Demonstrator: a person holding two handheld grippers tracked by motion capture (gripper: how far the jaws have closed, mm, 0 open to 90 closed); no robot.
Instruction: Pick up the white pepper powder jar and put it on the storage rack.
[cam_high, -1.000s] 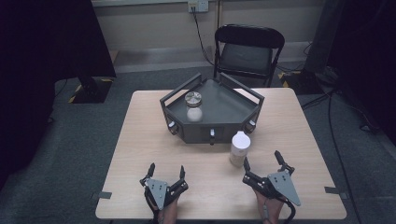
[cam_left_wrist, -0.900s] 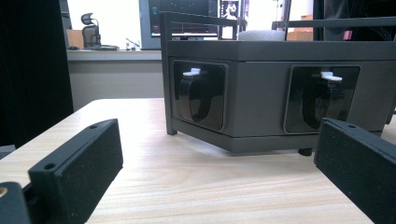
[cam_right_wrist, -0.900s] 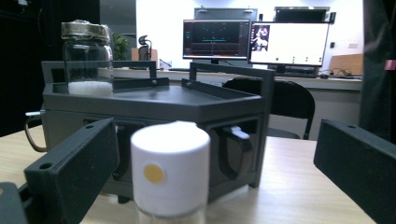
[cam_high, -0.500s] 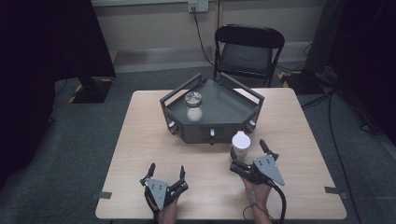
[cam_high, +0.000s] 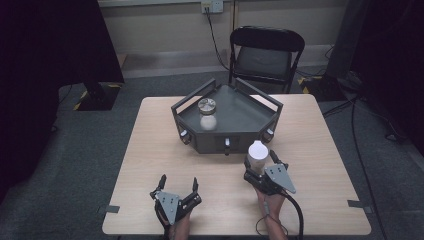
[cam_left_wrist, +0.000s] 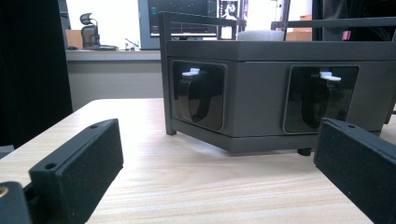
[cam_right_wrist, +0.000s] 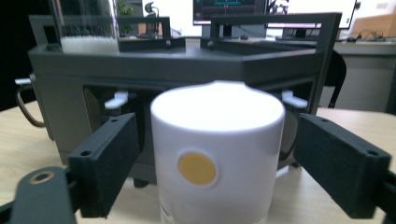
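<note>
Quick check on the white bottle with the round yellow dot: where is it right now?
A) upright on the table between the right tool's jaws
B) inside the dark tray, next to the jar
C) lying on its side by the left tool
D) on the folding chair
A: the white bottle stands upright on the table, just in front of the dark tray, with the right tool straddling it, one jaw on each side.

The tray (cam_high: 227, 131) blocks the table's (cam_high: 145, 150) middle — bare wood lies open left and right of it. Just before its front wall stands the bottle (cam_high: 257, 156), narrowing that gap.
</note>
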